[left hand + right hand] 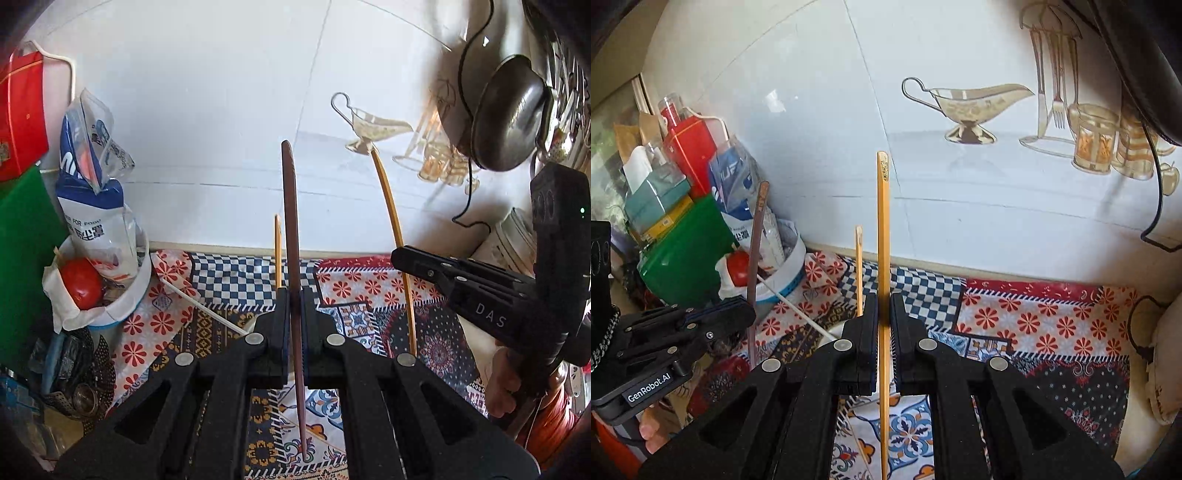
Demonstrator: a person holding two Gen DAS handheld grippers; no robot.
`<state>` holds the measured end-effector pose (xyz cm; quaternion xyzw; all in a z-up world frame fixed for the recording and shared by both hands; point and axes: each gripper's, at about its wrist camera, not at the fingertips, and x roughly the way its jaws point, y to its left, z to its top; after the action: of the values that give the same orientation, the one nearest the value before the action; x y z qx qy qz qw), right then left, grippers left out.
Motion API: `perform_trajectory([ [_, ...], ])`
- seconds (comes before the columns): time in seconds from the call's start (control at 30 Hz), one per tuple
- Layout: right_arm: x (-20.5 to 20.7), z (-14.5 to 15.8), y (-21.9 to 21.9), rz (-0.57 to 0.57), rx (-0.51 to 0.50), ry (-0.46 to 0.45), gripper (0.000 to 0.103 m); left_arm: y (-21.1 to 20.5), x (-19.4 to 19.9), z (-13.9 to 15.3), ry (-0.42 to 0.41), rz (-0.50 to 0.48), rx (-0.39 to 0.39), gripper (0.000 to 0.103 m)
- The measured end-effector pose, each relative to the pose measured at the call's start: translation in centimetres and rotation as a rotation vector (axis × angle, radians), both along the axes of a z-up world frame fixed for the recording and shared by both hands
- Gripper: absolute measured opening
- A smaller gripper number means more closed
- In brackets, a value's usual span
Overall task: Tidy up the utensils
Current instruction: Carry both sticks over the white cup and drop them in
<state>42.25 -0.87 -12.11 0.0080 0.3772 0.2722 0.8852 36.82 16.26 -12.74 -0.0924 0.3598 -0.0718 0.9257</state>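
Observation:
My left gripper (294,295) is shut on a dark brown chopstick (290,221), which stands nearly upright between the pads. At the right of the same view, my right gripper (400,258) holds a yellow chopstick (389,206). Seen from the right wrist, the right gripper (884,306) is shut on that yellow chopstick (882,221), also upright. The left gripper (746,310) shows at the left with the brown chopstick (755,251). A second yellow chopstick (858,269) stands just behind my fingers; its lower end is hidden. Both grippers hang above the patterned cloth (1015,321).
A white bowl (129,295) with a tomato (81,282) and bags sits at the left by a green box (22,258) and a red box (18,114). A thin white stick (199,302) leans from it. A tiled wall (812,129) is close behind. A metal lid (509,114) and cable hang at the right.

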Motion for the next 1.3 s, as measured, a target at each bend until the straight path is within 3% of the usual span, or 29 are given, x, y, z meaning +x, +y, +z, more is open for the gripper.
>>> perform_trajectory([
  [0.43,3.1,0.3,4.9,-0.048,0.033,-0.117,0.006,3.0,3.5,0.6,-0.156,0.142,-0.033,0.004],
  [0.7,5.0,-1.9,6.1,-0.093,0.051,-0.109,0.006,4.2,5.5,-2.0,-0.150,0.178,-0.059,0.004],
  [0.97,5.8,-4.8,6.6,-0.105,0.048,-0.082,0.006,3.5,6.6,-4.6,-0.146,0.153,-0.054,0.004],
  [1.3,5.4,-7.8,5.7,-0.067,-0.031,-0.019,0.006,2.8,7.0,-8.7,-0.025,0.111,-0.036,0.004],
])
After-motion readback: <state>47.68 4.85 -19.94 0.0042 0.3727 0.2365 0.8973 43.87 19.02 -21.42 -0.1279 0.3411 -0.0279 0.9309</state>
